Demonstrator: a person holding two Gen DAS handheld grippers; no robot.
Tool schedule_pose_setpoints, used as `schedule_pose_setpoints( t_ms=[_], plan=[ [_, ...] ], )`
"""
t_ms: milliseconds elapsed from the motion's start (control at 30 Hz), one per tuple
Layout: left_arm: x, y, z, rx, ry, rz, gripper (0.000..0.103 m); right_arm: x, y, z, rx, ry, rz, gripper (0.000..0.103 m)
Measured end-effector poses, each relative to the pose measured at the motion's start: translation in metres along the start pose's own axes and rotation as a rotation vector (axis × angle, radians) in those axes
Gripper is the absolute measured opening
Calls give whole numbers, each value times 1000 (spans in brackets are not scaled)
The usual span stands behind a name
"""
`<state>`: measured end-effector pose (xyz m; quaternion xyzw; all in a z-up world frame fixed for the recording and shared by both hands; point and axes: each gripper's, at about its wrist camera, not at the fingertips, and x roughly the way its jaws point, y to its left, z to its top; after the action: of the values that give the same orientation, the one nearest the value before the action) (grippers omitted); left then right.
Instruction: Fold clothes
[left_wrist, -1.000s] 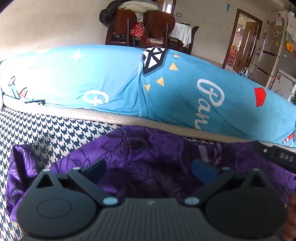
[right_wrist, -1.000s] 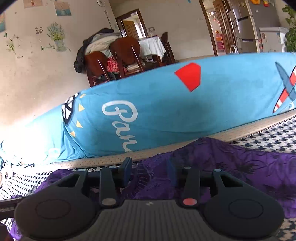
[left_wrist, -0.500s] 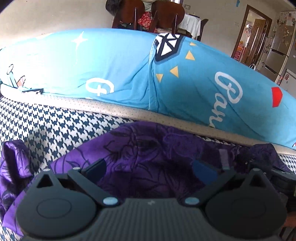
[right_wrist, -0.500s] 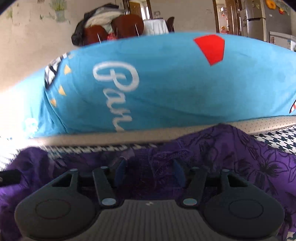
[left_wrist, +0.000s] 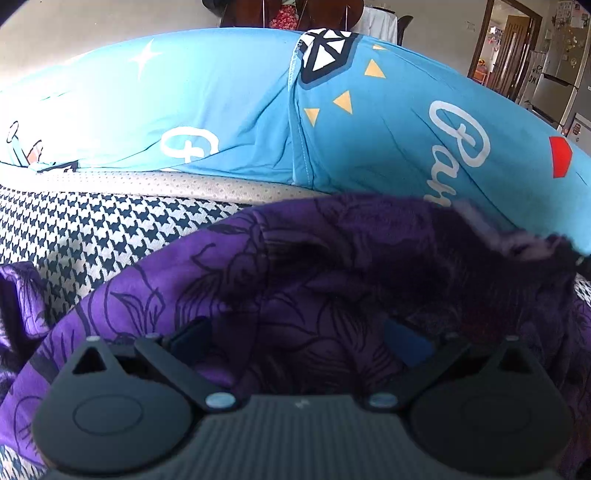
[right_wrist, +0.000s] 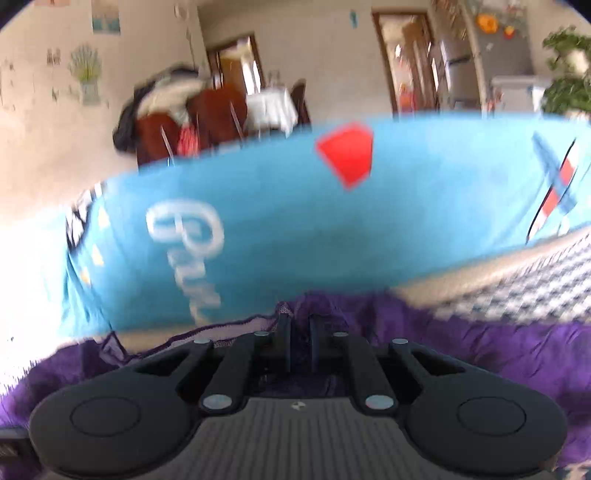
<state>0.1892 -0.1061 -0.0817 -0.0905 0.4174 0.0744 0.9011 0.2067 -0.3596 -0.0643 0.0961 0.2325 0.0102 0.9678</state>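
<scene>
A purple flower-print garment (left_wrist: 295, 277) lies bunched on the houndstooth cover (left_wrist: 92, 229). My left gripper (left_wrist: 297, 334) hovers low over it, open, its fingers wide apart with cloth beneath them. In the right wrist view my right gripper (right_wrist: 300, 325) has its jaws closing on a fold at the far edge of the purple garment (right_wrist: 461, 347); the pads stand almost together with cloth pinched between them. In the left wrist view that side of the garment is raised and blurred at the right.
A long blue printed cushion (left_wrist: 369, 129) runs across the back, just beyond the garment, also blue cushion (right_wrist: 295, 229). Houndstooth cover (right_wrist: 535, 288) shows at the right. Brown chairs (right_wrist: 207, 118) and a doorway stand far behind.
The right jaws went from apart to nearly together on the garment's far edge, and that edge lifted. The left gripper sank closer to the cloth, still open.
</scene>
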Motion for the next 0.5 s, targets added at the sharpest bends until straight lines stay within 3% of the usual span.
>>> schedule_pose_setpoints(
  t_ms=[167,367,500],
  plan=[
    [0,-5,-5,21,2,15,103,-2,-22,-7,81,95,-44,11],
    [-2,2,-2,-20,1,7,103,5,-20,-21,-24,201,-103,11],
    [7,8,-7,-23,34,64,103,7,-25,-18,-11,269,-93,14]
  ],
)
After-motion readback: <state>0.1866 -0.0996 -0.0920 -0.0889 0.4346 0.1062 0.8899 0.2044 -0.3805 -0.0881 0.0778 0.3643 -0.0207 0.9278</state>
